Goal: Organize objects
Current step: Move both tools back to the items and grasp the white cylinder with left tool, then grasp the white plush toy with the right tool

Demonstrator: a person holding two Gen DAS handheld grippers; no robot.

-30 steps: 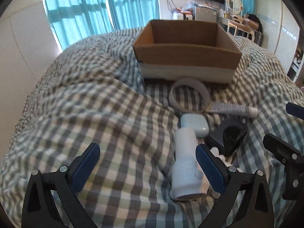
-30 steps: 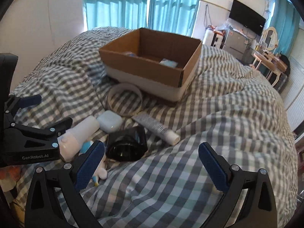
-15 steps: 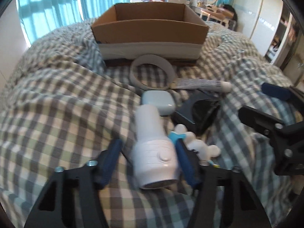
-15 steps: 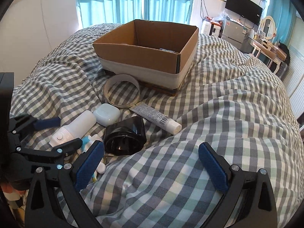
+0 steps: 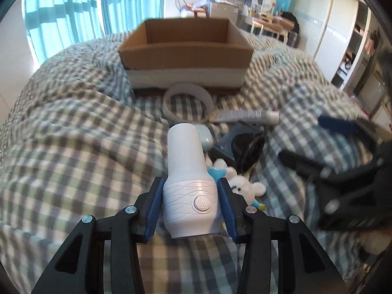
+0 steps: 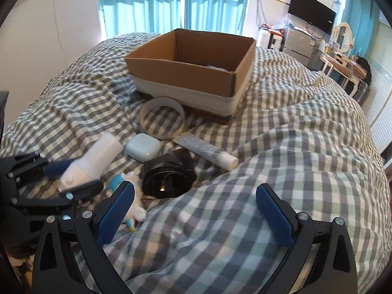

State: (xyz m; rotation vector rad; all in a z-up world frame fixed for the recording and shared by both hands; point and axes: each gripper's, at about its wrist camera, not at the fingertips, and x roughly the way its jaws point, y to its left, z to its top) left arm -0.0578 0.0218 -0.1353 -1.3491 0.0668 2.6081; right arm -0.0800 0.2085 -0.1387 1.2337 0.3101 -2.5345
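My left gripper [image 5: 189, 183] has its jaws closing, the blue pads pressed on both sides of the ribbed base of a white handheld device [image 5: 186, 161]. The device points toward an open cardboard box [image 5: 186, 56] further up the checked blanket. In the right wrist view the same device [image 6: 95, 161] shows blurred at the left in the left gripper [image 6: 73, 177]. My right gripper [image 6: 196, 188] is open over a blanket fold, with nothing between its fingers.
Between device and box lie a white ring [image 6: 161, 120], a pale blue case [image 6: 142, 147], a grey tube [image 6: 205, 150], a black round object [image 6: 169, 176] and a small white plush toy [image 5: 245, 186]. Curtains and furniture stand behind the bed.
The left gripper moved in over the white device and its jaws closed from wide open onto the device's base. The right gripper stayed open and hardly moved.
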